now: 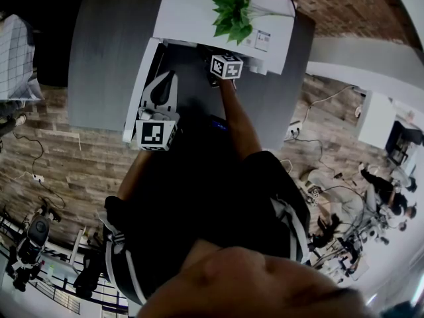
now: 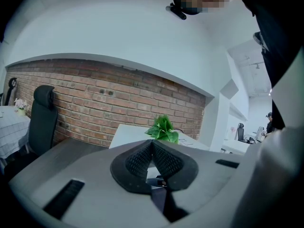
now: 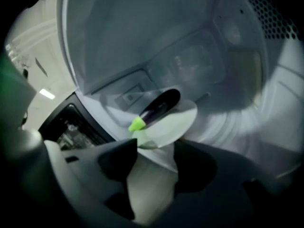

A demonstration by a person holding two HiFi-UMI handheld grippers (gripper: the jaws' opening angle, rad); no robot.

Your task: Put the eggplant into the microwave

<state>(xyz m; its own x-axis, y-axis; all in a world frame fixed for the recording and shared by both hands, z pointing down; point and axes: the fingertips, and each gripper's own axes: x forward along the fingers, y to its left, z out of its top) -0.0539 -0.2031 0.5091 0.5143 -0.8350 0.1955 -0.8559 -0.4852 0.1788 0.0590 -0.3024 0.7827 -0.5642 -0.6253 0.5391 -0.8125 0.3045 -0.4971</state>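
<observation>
The eggplant (image 3: 159, 107), dark purple with a bright green stem end, lies on a white plate (image 3: 183, 122) inside the microwave cavity (image 3: 156, 37). My right gripper (image 3: 154, 148) is open just in front of the plate, with nothing between its fingers. In the head view only its marker cube (image 1: 226, 65) shows, at the mouth of the white microwave (image 1: 192, 12). My left gripper (image 1: 165, 81) stays by the open microwave door (image 1: 137, 95). Its pads (image 2: 164, 158) meet at the tips (image 2: 152, 142), and I see nothing held between them.
A green plant (image 1: 232, 12) stands on top of the microwave, which sits on a dark grey table (image 1: 106, 45). A brick wall (image 2: 95, 99) and a black office chair (image 2: 42, 118) lie beyond. Cables and equipment cover the wood floor (image 1: 66, 158).
</observation>
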